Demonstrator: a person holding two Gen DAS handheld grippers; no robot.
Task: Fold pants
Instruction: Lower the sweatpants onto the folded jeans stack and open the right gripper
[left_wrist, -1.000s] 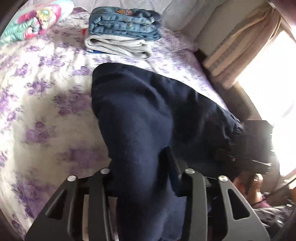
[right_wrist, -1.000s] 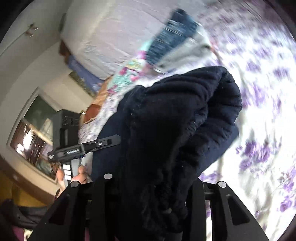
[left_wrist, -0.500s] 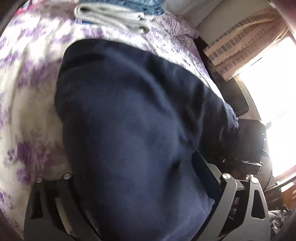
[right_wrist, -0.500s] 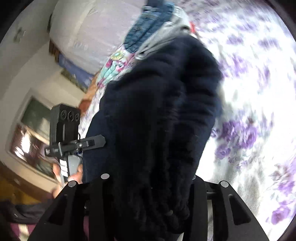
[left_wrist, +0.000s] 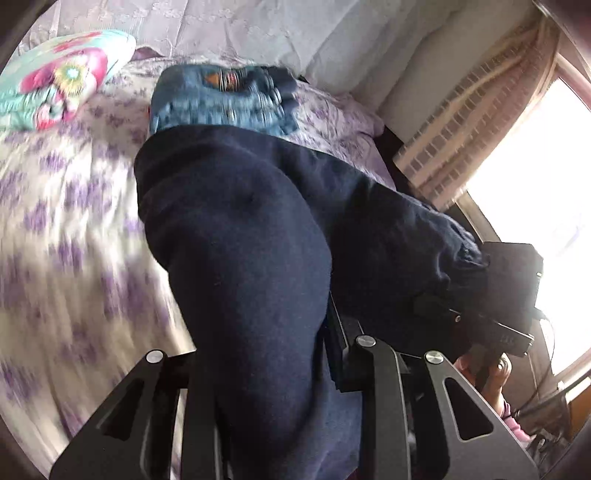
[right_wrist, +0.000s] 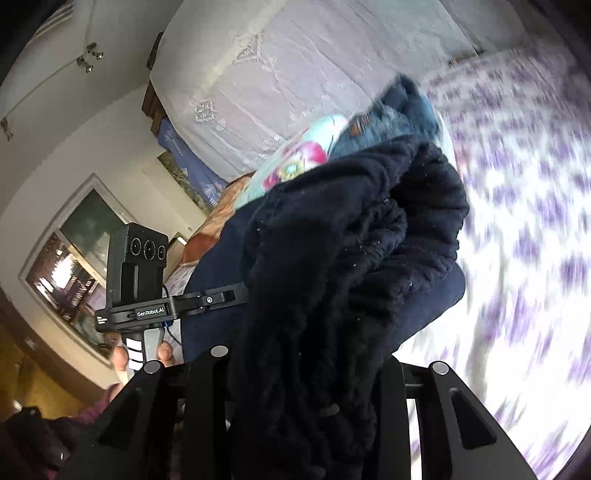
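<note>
Both grippers are matte black with chunky triangular cutouts and round silver screw heads on the finger links. The left gripper (right_wrist: 207, 299) has a boxy camera block with three round lenses on top, white "GenRobot.AI" lettering, and white stripes on its grey handle. A purplish sleeve (left_wrist: 511, 421) shows just below the right gripper's handle.

The left gripper (left_wrist: 273, 391), its jaws having just been closing, clamps dark navy pants (left_wrist: 251, 236) above the purple-flowered bedspread (left_wrist: 62, 221), folded jeans (left_wrist: 221, 99) behind.
</note>
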